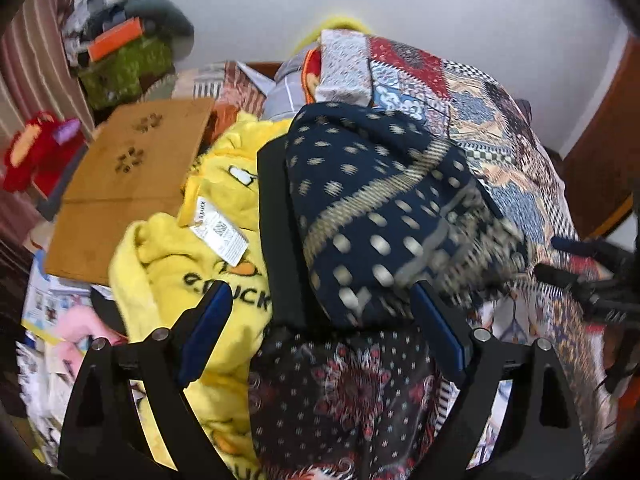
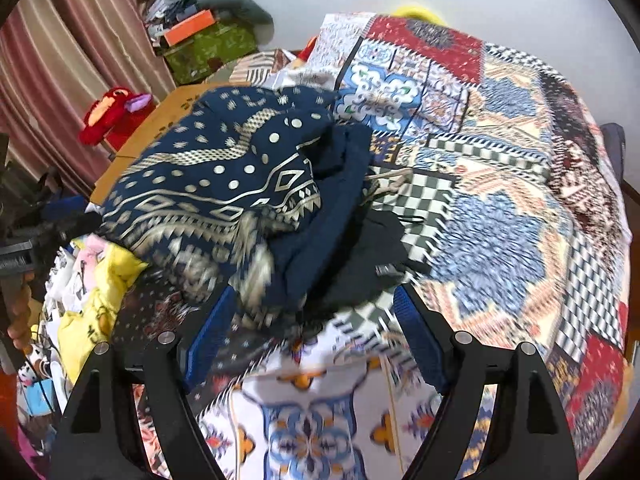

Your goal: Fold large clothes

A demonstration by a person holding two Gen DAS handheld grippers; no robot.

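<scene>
Left wrist view: left gripper (image 1: 320, 312) pointing steeply down, jaws spread wide, blue pads clear of any cloth, nothing pinched between them. Beyond the fingertips, a navy garment with pale dots and a striped band (image 1: 384, 216), bunched into a mound, blurred at its right edge. Beneath the gripper, a dark floral fabric with red medallions (image 1: 352, 392). To the left, touching the navy mound's side, a yellow fleece garment with a duck print and black lettering (image 1: 208, 256), a white care label (image 1: 220, 236) lying on it. Past that, a flat brown cardboard sheet (image 1: 132, 184). Behind the mound, a patchwork bedspread (image 1: 472, 96) running toward a white wall (image 1: 400, 4). At far left, a red plush toy (image 1: 36, 156) and striped curtains (image 1: 36, 60). At the right edge, the right gripper (image 1: 592, 280), dark and partly cut off.

Right wrist view: right gripper (image 2: 312, 320) angled down as well, jaws held well apart, nothing between the blue pads. Just ahead of the fingertips, the same navy garment (image 2: 224, 184), crumpled in a heap on the patchwork bedspread (image 2: 500, 184), its plain navy lining and a black piece (image 2: 376, 240) showing at the right side. Near edge of the heap motion-blurred. Yellow fleece (image 2: 108, 280) low at left, beside the heap. Red plush toy (image 2: 112, 116) and curtains (image 2: 68, 60) further back on the left.
</scene>
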